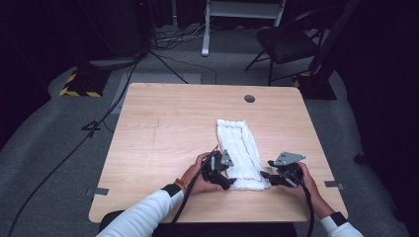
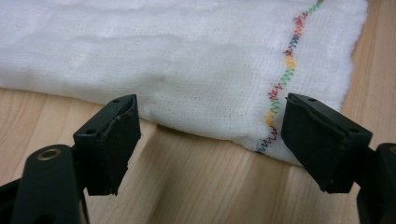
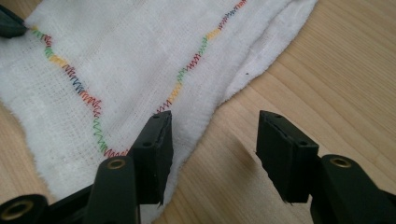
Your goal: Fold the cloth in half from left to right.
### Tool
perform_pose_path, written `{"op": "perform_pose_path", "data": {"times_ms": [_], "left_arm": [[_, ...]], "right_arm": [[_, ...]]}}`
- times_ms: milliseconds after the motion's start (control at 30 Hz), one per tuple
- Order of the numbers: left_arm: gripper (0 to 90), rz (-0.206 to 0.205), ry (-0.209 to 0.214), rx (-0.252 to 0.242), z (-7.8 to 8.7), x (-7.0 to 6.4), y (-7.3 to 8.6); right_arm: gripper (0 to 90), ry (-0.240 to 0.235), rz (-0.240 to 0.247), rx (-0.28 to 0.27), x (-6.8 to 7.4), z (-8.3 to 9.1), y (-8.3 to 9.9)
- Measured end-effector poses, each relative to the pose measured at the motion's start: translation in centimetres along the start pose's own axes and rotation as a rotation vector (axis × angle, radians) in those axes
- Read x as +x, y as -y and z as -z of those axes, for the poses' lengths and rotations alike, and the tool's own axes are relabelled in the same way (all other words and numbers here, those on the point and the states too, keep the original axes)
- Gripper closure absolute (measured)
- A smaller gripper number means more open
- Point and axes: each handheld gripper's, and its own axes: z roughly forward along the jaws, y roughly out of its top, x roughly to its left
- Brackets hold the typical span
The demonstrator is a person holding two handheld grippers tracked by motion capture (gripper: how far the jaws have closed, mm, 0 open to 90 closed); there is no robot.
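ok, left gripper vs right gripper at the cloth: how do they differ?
The left gripper faces a long folded edge of the white cloth, its fingers short of it; the right gripper sits at a corner, one finger over the cloth. In the high view, left is at the cloth's left side, right at its right. Both are open, near the cloth's near end.
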Motion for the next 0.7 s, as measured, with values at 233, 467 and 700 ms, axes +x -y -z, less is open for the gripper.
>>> {"op": "perform_pose_path", "data": {"times_ms": [233,467,700], "left_arm": [[21.0,-0.026,-0.005,0.036,0.5,-0.1,0.3],[21.1,-0.033,-0.002,0.056,1.3,-0.5,1.1],[21.0,-0.038,-0.007,0.068,2.3,-0.7,1.9]], "right_arm": [[44.2,-0.006,-0.001,0.003,0.2,0.1,0.0],[43.7,-0.033,0.031,0.009,1.3,0.1,-0.2],[39.5,-0.076,0.052,0.012,2.2,0.0,-0.5]]}}
